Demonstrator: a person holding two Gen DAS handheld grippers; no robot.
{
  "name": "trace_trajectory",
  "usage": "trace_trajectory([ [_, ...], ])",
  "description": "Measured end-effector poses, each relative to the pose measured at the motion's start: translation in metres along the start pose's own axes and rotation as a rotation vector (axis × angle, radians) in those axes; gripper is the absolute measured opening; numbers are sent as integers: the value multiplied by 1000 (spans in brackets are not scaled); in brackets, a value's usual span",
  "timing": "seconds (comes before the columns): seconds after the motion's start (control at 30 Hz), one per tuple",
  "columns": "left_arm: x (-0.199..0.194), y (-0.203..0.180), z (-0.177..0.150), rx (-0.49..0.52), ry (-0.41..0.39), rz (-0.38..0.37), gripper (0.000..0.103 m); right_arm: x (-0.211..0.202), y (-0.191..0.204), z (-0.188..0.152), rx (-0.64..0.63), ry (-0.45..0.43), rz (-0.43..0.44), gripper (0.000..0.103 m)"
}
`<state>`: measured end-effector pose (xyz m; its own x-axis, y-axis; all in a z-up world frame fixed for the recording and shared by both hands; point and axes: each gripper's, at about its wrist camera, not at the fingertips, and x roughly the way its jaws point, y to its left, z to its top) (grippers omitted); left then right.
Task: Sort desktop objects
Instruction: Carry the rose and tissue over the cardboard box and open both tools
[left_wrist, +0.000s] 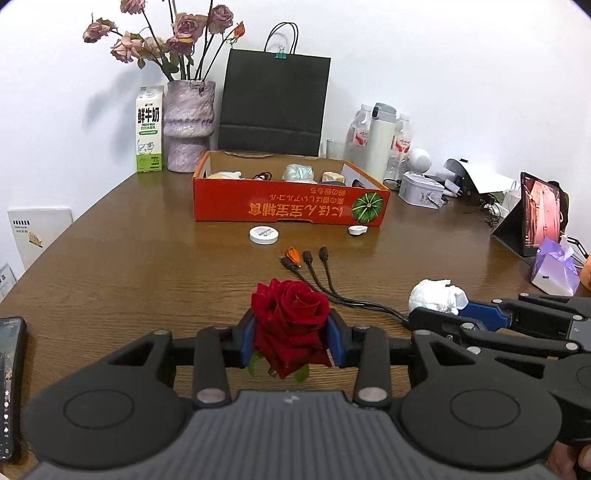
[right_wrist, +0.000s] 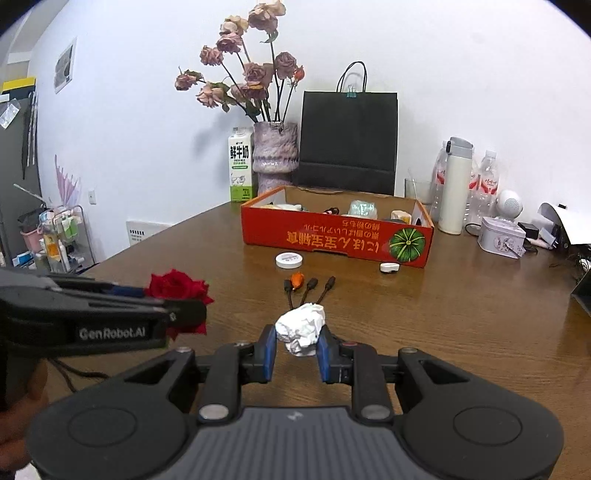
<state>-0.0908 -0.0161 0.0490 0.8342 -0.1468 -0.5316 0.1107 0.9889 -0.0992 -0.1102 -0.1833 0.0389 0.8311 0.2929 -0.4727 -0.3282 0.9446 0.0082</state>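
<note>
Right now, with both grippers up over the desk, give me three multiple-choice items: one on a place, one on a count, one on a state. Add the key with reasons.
1. Where does the milk carton stand?
A. Inside the orange box
B. Beside the flower vase, at the wall
C. On the tablet

2. How many plugs does the black cable fan out into?
A. One
B. Three
C. Five

3. What is between the pads of the left gripper?
A. A red rose
B. A crumpled white tissue
C. Nothing

Key: 1 B, the carton stands next to the vase, behind the orange cardboard box. 2 B, three plug ends lie side by side on the wooden desk. 3 A, the blue pads press on the rose's bloom, while the right gripper holds the crumpled tissue.
</note>
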Motion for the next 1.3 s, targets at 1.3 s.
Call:
trace_trajectory([
  [1.3,337,60,220,75,237,-16,55,391,-161,212,123,297,-17,38],
])
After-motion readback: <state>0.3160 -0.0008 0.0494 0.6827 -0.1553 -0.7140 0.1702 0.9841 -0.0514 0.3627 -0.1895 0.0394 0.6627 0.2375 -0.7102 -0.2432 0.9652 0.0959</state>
